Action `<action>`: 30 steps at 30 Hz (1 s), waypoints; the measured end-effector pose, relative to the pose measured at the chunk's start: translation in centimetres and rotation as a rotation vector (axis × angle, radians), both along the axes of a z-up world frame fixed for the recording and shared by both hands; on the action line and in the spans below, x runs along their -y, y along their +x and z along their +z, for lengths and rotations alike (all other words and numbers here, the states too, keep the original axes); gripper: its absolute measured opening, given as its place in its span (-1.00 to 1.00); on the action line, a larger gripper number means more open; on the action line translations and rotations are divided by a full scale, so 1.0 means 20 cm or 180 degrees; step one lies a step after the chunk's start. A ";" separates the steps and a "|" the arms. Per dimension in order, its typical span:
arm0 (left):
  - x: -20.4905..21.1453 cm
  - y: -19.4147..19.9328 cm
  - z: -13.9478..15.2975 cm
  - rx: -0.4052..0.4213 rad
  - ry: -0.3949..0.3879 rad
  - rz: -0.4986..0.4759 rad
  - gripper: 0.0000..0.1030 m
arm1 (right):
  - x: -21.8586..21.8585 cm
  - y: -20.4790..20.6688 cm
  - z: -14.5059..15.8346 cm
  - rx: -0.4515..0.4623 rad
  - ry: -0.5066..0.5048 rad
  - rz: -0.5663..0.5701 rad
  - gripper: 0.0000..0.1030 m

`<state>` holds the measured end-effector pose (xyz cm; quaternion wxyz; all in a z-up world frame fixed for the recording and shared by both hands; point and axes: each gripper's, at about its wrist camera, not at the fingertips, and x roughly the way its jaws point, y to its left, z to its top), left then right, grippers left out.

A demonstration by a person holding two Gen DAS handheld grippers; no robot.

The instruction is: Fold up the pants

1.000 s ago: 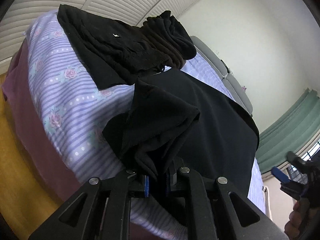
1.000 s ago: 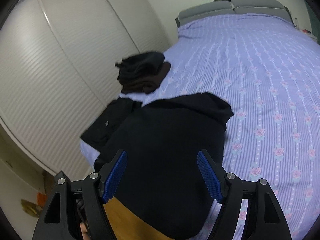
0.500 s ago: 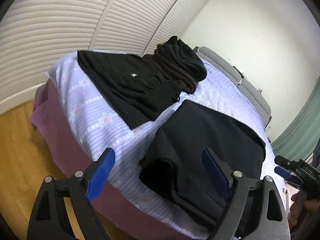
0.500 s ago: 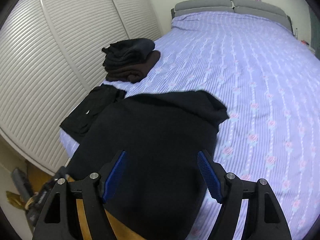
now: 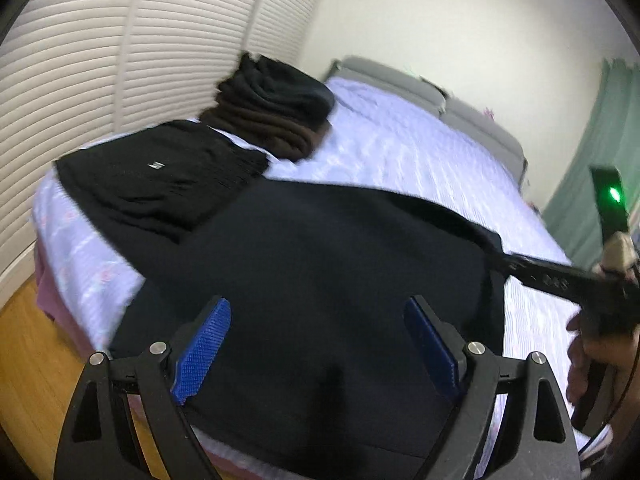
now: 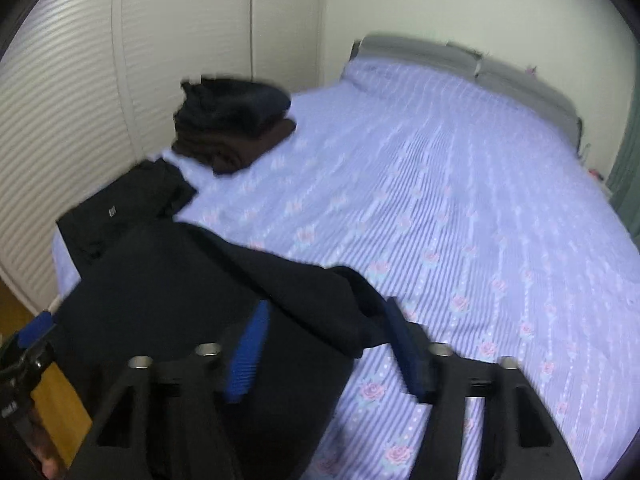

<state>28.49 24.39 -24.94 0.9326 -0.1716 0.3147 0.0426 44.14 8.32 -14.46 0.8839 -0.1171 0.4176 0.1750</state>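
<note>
Black pants [image 5: 328,272] lie spread on the near corner of the bed, with one end hanging over the edge; they also show in the right wrist view [image 6: 192,304]. My left gripper [image 5: 316,344] is open and empty just above the near part of the pants. My right gripper [image 6: 324,344] is open, its blue pads on either side of the pants' bunched right corner [image 6: 352,308]. It also shows in the left wrist view [image 5: 516,262], where its tip reaches the same corner. Both now frames are blurred.
A lilac striped bedsheet [image 6: 440,200] covers the bed. A flat black garment [image 5: 160,176] and a stack of folded dark clothes [image 5: 276,108] lie at the left side. White slatted wardrobe doors [image 5: 100,60] stand beyond. Wooden floor [image 5: 28,360] is below the bed edge.
My left gripper has let go of the pants, opened and pulled back above them. My right gripper has moved down to the pants' right corner, its pads closer together.
</note>
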 end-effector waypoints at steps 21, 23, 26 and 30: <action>0.15 0.06 -0.24 -0.0397 0.0578 -0.0074 0.72 | 0.24 0.52 -0.25 -0.1047 0.0276 0.0843 -0.92; 0.18 0.07 -0.25 -0.0408 0.0746 -0.0048 0.73 | 0.27 0.54 -0.25 -0.1224 0.0479 0.1335 -0.93; 0.27 0.10 -0.24 -0.0397 0.1085 -0.0098 0.73 | 0.31 0.57 -0.24 -0.1419 0.0648 0.1993 -0.92; 0.36 0.12 -0.18 -0.0312 0.1028 -0.0145 0.73 | 0.32 0.62 -0.22 -0.1454 0.0572 0.2309 -0.93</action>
